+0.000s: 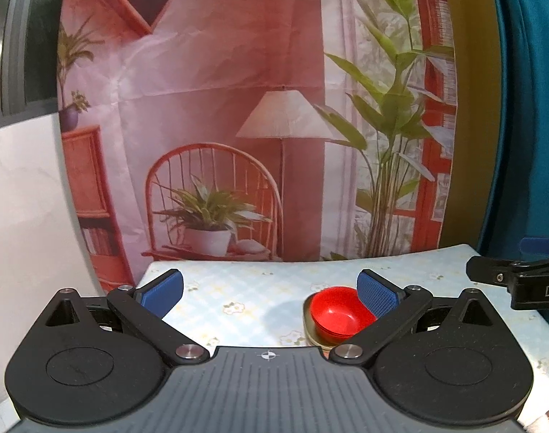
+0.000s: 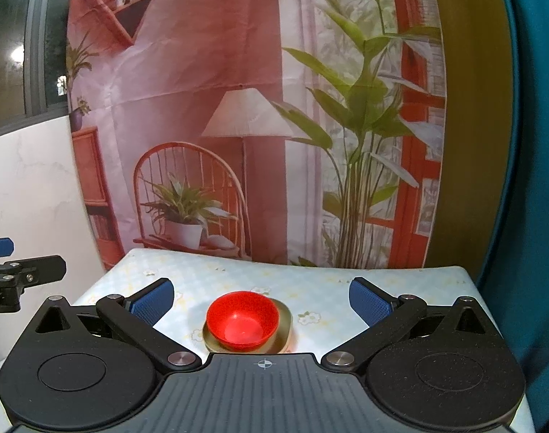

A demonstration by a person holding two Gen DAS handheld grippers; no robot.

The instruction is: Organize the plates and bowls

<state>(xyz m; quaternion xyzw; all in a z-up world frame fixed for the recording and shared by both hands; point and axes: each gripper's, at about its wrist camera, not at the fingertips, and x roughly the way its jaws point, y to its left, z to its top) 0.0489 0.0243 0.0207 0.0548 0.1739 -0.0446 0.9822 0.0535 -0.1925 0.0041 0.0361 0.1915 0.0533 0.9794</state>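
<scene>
A red bowl sits stacked inside a dull gold bowl or plate on the table with the pale blue flowered cloth. My right gripper hovers open above and just behind the stack, nothing between its blue pads. In the left wrist view the same red bowl lies low right, partly behind the right blue pad, with the gold dish showing under it. My left gripper is open and empty, left of the stack.
A printed backdrop of a chair, lamp and plants hangs right behind the table. A teal curtain is at the right. The other gripper's tip shows at the right edge and left edge.
</scene>
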